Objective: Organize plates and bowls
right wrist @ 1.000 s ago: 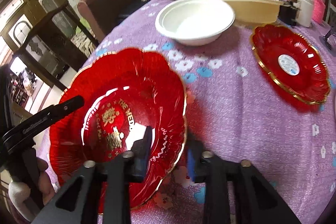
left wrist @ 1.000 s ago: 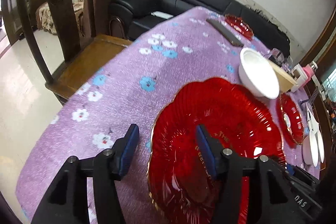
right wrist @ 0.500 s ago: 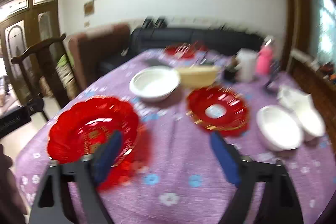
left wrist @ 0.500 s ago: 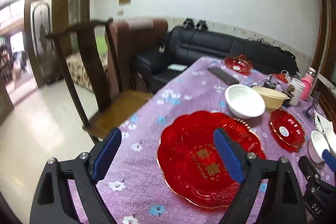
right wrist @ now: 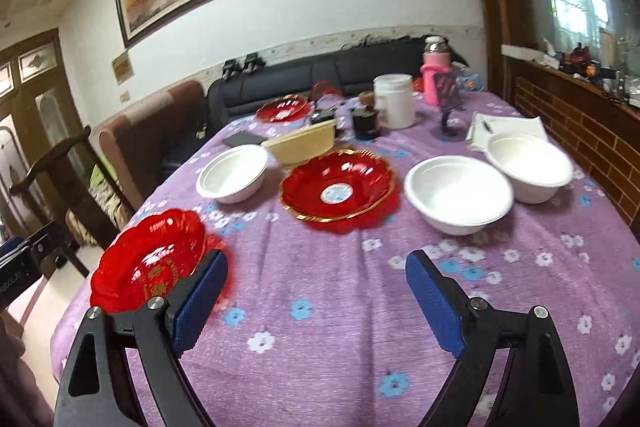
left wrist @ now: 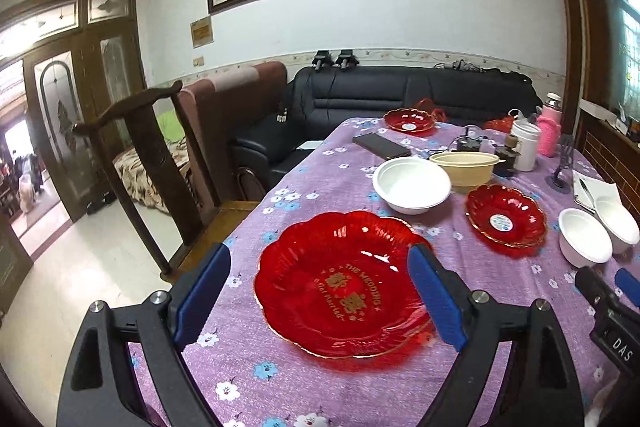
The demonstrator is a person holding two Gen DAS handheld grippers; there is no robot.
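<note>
Here, the large red plate (left wrist: 344,287) is seen lying flat on the purple flowered tablecloth (right wrist: 340,307), near the table's corner beside the wooden chair (left wrist: 136,155). The left gripper (left wrist: 320,291) is held above the near rim of that plate with its blue pads spread wide; nothing is gripped, and the plate is merely framed between them. The right gripper (right wrist: 316,295) is likewise stretched wide and empty, over bare cloth to the right of the large red plate. Beyond that plate, further up the table, a small red plate (right wrist: 340,187) with a gilt rim is set, with one white bowl (right wrist: 232,173) to its left and a pair of white bowls (right wrist: 458,195) to its right, rims close together. The small red plate is judged the likely next piece: it lies ahead and slightly left of the right gripper, which appears the nearer of the two. Being round, no long axis is offered; its rim could be taken from any side.
</note>
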